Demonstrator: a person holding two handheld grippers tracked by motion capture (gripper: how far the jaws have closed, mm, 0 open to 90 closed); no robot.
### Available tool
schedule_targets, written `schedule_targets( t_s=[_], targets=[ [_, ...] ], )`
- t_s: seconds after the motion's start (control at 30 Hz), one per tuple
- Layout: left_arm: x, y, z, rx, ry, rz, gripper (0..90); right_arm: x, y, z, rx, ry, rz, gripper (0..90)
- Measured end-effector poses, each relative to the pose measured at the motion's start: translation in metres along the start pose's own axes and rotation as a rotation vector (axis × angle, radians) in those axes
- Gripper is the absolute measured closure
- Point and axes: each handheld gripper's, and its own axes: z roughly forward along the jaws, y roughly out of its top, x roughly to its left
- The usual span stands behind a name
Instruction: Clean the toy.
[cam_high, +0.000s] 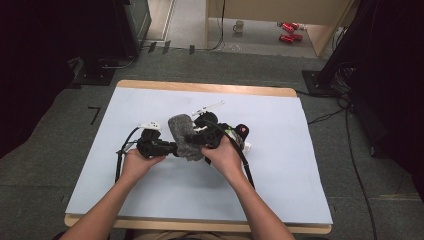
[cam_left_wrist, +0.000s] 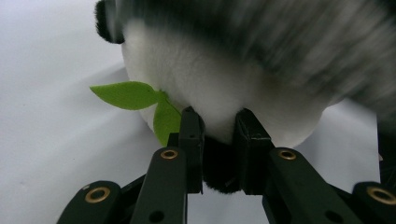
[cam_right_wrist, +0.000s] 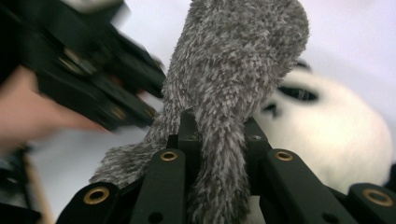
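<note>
green leaf (cam_left_wrist: 128, 94) by left jaws, panda face (cam_right_wrist: 299, 95) behind right-held grey sock (cam_right_wrist: 233, 70)

Both forearms enter from the frame's bottom; left gripper (cam_high: 172, 148) and right gripper (cam_high: 196, 136) meet at centre, jaws pinched nearly closed, each gripping something.

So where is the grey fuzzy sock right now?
The grey fuzzy sock sits mid-table in the high view, between the two hands. The right tongs pinch it, with the panda plush just behind it.
</note>
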Motion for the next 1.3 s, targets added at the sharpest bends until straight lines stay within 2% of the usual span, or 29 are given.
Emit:
schedule_targets(
  t_s=[0.07,0.17,0.2,0.3,0.33,0.37,0.4,0.43,0.47,0.57,0.63,0.77,0.83,0.93,0.97,1.0,1.03,1.07,1.1,1.13,1.2,1.23,1.3],
  targets=[
    [0.0,0.0,0.001,0.001,-0.001,0.0,75.8,-0.003,-0.006,0.002,-0.011,-0.01,-0.013,76.8],
    [-0.002,0.001,0.001,-0.001,0.005,0.015,75.8,-0.006,-0.009,-0.004,-0.017,-0.019,-0.008,76.8],
    [-0.002,0.001,0.001,0.004,0.012,0.017,75.8,-0.007,-0.01,-0.01,-0.016,-0.05,-0.031,76.7],
    [0.0,0.001,0.001,0.0,0.008,0.011,75.8,-0.011,-0.012,-0.016,-0.016,-0.076,-0.032,76.6],
    [0.001,0.001,0.001,0.0,0.01,0.011,75.8,-0.018,-0.015,-0.023,-0.019,-0.098,-0.016,76.5],
    [0.001,0.001,0.001,0.0,0.01,0.011,75.8,-0.018,-0.015,-0.023,-0.019,-0.098,-0.016,76.5],
    [0.001,0.001,0.001,-0.002,0.008,0.011,75.9,-0.025,-0.017,-0.03,-0.021,-0.128,-0.011,76.4],
    [0.001,0.001,0.001,-0.002,0.008,0.011,75.9,-0.025,-0.017,-0.03,-0.021,-0.128,-0.011,76.4],
    [0.002,0.0,0.001,-0.004,0.004,0.012,75.9,-0.035,-0.021,-0.038,-0.027,-0.153,0.009,76.4],
    [0.003,0.0,0.002,-0.006,-0.003,0.017,75.9,-0.042,-0.023,-0.043,-0.026,-0.167,0.03,76.4],
    [0.002,0.0,0.002,-0.011,-0.006,0.012,75.9,-0.053,-0.025,-0.051,-0.039,-0.173,0.064,76.4],
    [0.001,0.0,0.002,-0.008,-0.007,0.006,75.9,-0.056,-0.023,-0.054,-0.055,-0.188,0.079,76.7],
    [0.001,0.0,0.002,-0.002,-0.008,0.002,75.9,-0.054,-0.019,-0.058,-0.072,-0.188,0.082,77.1],
    [0.002,0.0,0.002,0.0,-0.01,-0.004,76.0,-0.038,-0.007,-0.063,-0.122,-0.128,0.075,77.2],
    [0.002,0.0,0.002,-0.001,-0.01,-0.005,76.0,-0.038,-0.007,-0.063,-0.122,-0.128,0.075,77.2],
    [0.001,0.0,0.001,0.001,-0.006,-0.001,76.0,-0.024,-0.001,-0.06,-0.127,-0.102,0.045,77.2],
    [0.001,0.0,0.001,0.001,-0.006,-0.001,76.0,-0.024,-0.001,-0.06,-0.127,-0.102,0.045,77.2],
    [0.001,0.0,0.001,-0.001,-0.004,0.0,76.0,-0.014,0.002,-0.054,-0.123,-0.07,0.029,77.2],
    [0.001,0.0,0.001,-0.001,-0.004,0.0,76.0,-0.014,0.002,-0.054,-0.123,-0.07,0.029,77.2],
    [0.001,0.0,0.001,-0.001,-0.003,0.002,76.0,-0.005,0.004,-0.044,-0.111,-0.038,0.02,77.2],
    [0.001,0.0,0.001,0.0,-0.003,0.003,75.9,-0.001,0.004,-0.039,-0.102,-0.03,0.011,77.2],
    [0.001,0.001,0.0,0.0,-0.002,0.003,75.9,0.006,0.003,-0.025,-0.077,-0.021,-0.009,77.2],
    [0.0,0.001,0.0,-0.004,-0.002,0.002,75.9,0.009,0.001,-0.014,-0.046,-0.026,-0.012,77.2]
  ],
)
